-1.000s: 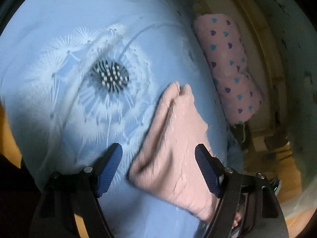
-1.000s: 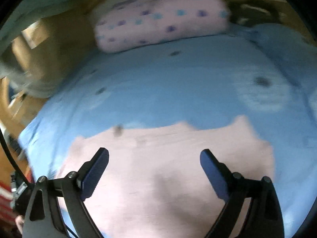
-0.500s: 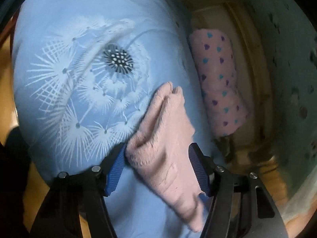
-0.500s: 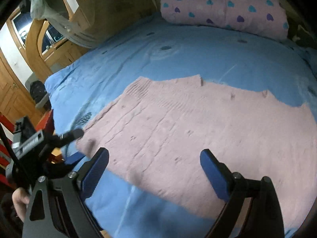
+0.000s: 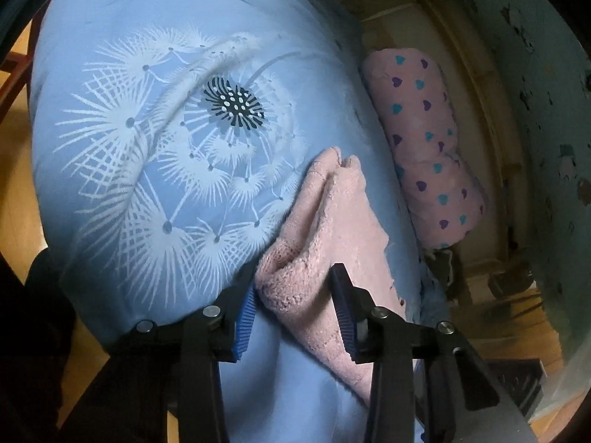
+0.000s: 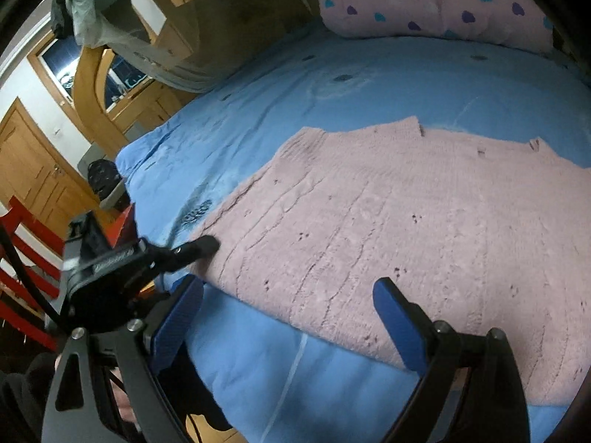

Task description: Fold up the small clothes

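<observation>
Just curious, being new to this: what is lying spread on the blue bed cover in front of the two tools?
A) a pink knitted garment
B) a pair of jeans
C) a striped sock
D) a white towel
A: a pink knitted garment lies spread on the blue bed cover.

No text, label, brand, number or sign can be read in either view. The only markings are pictures, not writing: white dandelion heads with a black seed centre printed on the light blue bed cover (image 5: pixel 155 155), and small purple and teal hearts on the pink rolled pillow (image 5: pixel 424 140).
</observation>
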{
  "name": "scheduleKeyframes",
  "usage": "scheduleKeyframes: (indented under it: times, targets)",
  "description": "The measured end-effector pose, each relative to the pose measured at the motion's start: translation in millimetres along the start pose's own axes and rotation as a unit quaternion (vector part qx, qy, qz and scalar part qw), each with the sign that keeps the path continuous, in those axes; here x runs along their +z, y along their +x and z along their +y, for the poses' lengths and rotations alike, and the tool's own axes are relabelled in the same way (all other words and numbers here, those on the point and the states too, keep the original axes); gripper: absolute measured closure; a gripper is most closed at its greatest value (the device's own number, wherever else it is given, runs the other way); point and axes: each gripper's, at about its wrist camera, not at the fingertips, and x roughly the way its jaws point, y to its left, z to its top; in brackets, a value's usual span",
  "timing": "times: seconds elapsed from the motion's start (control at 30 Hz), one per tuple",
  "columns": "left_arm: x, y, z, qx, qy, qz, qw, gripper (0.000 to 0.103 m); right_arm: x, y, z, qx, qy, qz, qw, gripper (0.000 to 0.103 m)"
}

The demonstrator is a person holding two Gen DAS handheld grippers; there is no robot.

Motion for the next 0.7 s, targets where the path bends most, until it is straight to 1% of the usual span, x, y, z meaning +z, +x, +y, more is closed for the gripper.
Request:
scheduleKeyframes:
  times: [0.03, 0.1, 0.17, 0.23, 0.33, 0.4, 0.43, 0.47, 0.53, 0.57, 0.6, 0.67, 0.7]
  targets:
    - [1, 1, 0, 0.002, -0.001, 0.000, 1.0000, 0.087, 4, 3, 1, -0.007, 0.003, 0.003, 1.000, 0.007]
    - [1, 5, -1, 0.012, 0.014, 0.005, 0.9998, 0.093, 14, 8, 6, -0.025, 0.013, 0.014, 0.999, 0.007]
    - [2, 9, -5, 0.022, 0.034, 0.022, 0.9989, 0.099, 26, 15, 13, -0.050, 0.019, 0.029, 0.998, 0.007]
    - [3, 11, -8, 0.027, 0.041, 0.029, 0.9984, 0.101, 40, 25, 21, -0.069, 0.023, 0.048, 0.996, 0.007]
    - [4, 13, -7, 0.029, 0.042, 0.026, 0.9984, 0.102, 64, 39, 37, -0.066, 0.031, 0.075, 0.995, 0.007]
    - [5, 13, -7, 0.025, 0.035, 0.027, 0.9987, 0.102, 79, 51, 51, -0.082, 0.023, 0.099, 0.991, 0.007]
    - [6, 13, -6, 0.024, 0.033, 0.028, 0.9988, 0.102, 87, 60, 60, -0.089, 0.018, 0.118, 0.989, 0.010]
    - [6, 14, -6, 0.023, 0.031, 0.029, 0.9988, 0.102, 94, 69, 67, -0.087, 0.018, 0.140, 0.986, 0.013]
    - [7, 13, -4, 0.020, 0.027, 0.029, 0.9990, 0.102, 105, 93, 83, -0.060, 0.019, 0.209, 0.976, 0.016]
    - [7, 13, -3, 0.017, 0.024, 0.025, 0.9993, 0.102, 110, 104, 92, -0.060, 0.012, 0.232, 0.971, 0.016]
    - [7, 12, -1, 0.016, 0.023, 0.023, 0.9994, 0.102, 112, 111, 99, -0.072, 0.004, 0.241, 0.968, 0.016]
    - [6, 11, 0, 0.016, 0.023, 0.018, 0.9995, 0.102, 117, 136, 111, -0.131, -0.017, 0.271, 0.954, 0.016]
    - [6, 10, 1, 0.016, 0.024, 0.017, 0.9994, 0.102, 117, 146, 113, -0.147, -0.018, 0.283, 0.948, 0.016]
